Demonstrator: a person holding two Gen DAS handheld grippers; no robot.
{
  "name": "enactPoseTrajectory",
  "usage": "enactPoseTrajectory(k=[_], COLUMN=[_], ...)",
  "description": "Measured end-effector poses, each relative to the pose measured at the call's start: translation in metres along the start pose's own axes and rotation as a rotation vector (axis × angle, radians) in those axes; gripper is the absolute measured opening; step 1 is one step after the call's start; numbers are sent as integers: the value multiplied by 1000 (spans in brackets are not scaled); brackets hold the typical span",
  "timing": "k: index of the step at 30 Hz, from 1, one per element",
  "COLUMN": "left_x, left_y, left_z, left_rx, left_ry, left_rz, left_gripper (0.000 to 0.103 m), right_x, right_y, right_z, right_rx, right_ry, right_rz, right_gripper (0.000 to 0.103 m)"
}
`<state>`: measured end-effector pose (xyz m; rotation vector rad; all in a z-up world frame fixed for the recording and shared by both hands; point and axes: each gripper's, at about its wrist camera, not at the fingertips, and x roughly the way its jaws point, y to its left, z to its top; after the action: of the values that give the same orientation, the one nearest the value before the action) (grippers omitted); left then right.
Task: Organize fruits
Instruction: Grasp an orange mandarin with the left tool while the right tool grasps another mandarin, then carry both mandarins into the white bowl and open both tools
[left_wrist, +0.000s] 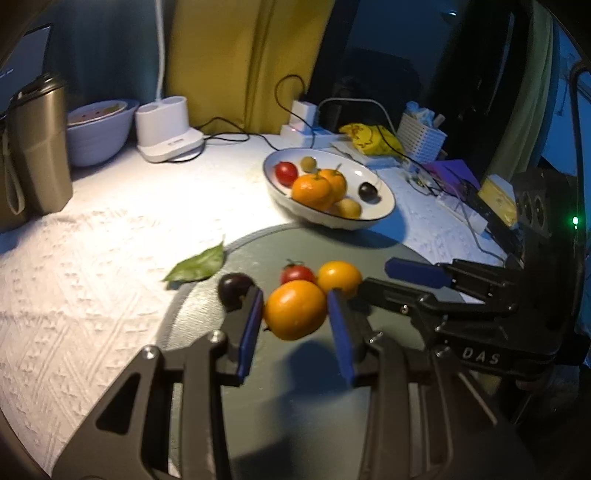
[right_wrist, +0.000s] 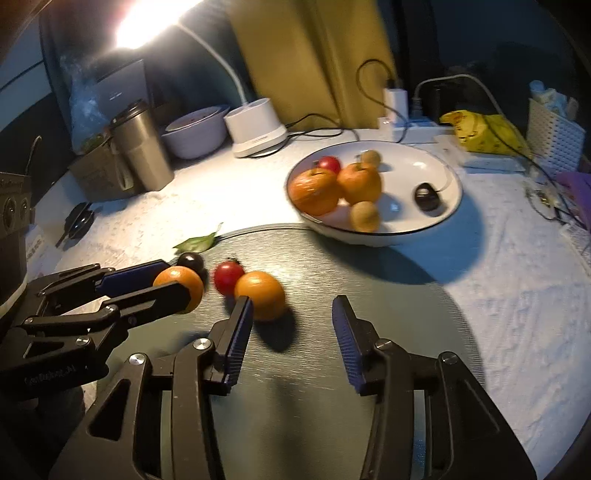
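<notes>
The table (left_wrist: 92, 266) has a bumpy white cloth, with a round dark mat (right_wrist: 369, 280) on top. A lamp (right_wrist: 147, 22) shines from the back, and a yellow curtain (left_wrist: 251, 55) hangs behind. A white bowl (right_wrist: 436, 166) holds oranges and small fruits. The left gripper (left_wrist: 295, 314) squeezes an orange (left_wrist: 295, 308) just above the mat. The right gripper (right_wrist: 291, 332) is open, holding nothing. Another orange (right_wrist: 264, 293), a red tomato (right_wrist: 227, 277) and a dark fruit (right_wrist: 190, 261) sit on the mat. A green leaf (left_wrist: 199, 266) lies at its edge.

- We see a home desk: white textured cloth on the worktop (right_wrist: 498, 295), lit desk lamp (right_wrist: 258, 129) at eleven o'clock.
- Travel mug (left_wrist: 37, 147), charger (right_wrist: 395, 99), yellow curtain (left_wrist: 251, 62) behind.
</notes>
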<state>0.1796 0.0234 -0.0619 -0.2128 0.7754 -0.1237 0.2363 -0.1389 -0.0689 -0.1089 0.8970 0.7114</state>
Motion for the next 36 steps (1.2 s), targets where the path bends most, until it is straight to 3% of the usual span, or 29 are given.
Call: enactPoseTrajectory(k=[14,17,36], left_x=[-14,-13,3], left_y=[25,25,11], left_z=[3,5,43], left_rx=[-21,-19,49], left_ry=[-34,-33,-39], left_rz=[19,19,33], left_gripper=[37,37,37], right_x=[32,35,13], right_y=[14,15,-19], right_z=[9,9,35], right_rx=[-18,-24,4], right_ry=[72,79,2], right_rz=[-12,-2,-42], right_gripper=[46,39,38])
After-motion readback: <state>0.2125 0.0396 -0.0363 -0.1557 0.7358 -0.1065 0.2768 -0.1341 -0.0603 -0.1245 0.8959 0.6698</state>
